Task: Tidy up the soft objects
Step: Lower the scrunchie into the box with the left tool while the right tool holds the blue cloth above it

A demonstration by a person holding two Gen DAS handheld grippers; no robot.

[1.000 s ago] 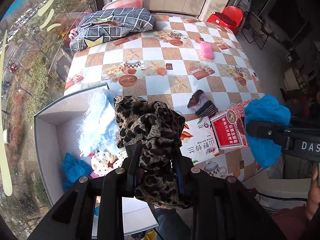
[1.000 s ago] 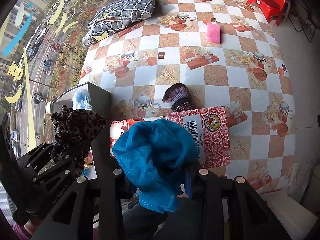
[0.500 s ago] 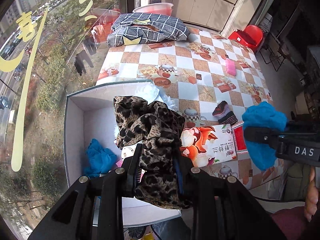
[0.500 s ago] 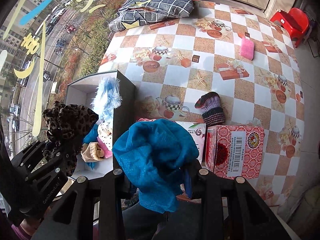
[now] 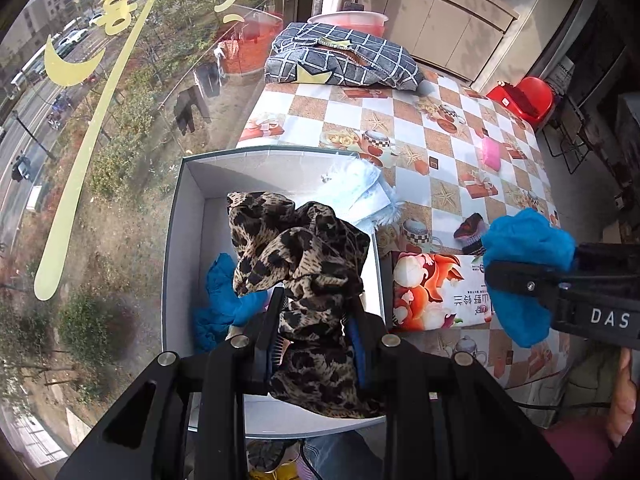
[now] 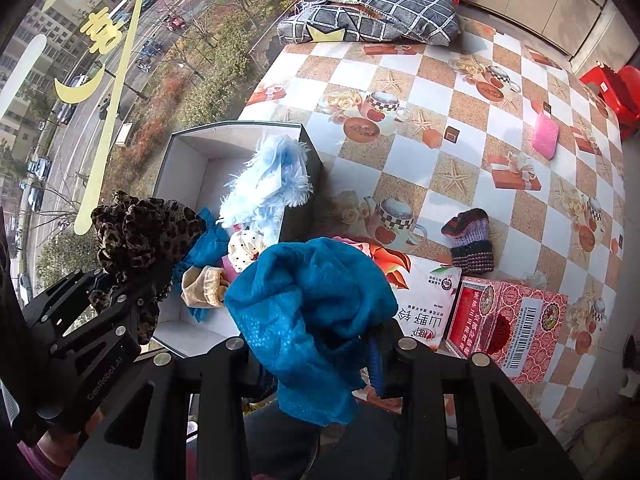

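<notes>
Both claws have their hands full here: the left claw (image 5: 316,320) is pinched on a leopard-print scarf (image 5: 300,256) and hangs right over the open white box (image 5: 180,216), while the right claw (image 6: 316,344) is clamped on a bunched blue mesh cloth (image 6: 308,312) just beside the box, over the bench (image 6: 460,128) edge. These things look feather-light and totally floppy, so neither will hold any shape, and the loose tails droop out under the jaws. The leopard one is gripped low in the bundle, so most of it billows above the fingers; probably fine, but thin silky fabric like that could slide out if the pinch is only on a fold. Grabbing the thick middle of the wad seems the safe bet. Still out on the bench are a knit sock (image 6: 470,240) and a pink sponge (image 6: 545,140), both squishy and easy to pinch anywhere. The fluffy pale-blue piece (image 6: 272,180) is draped over the box wall
</notes>
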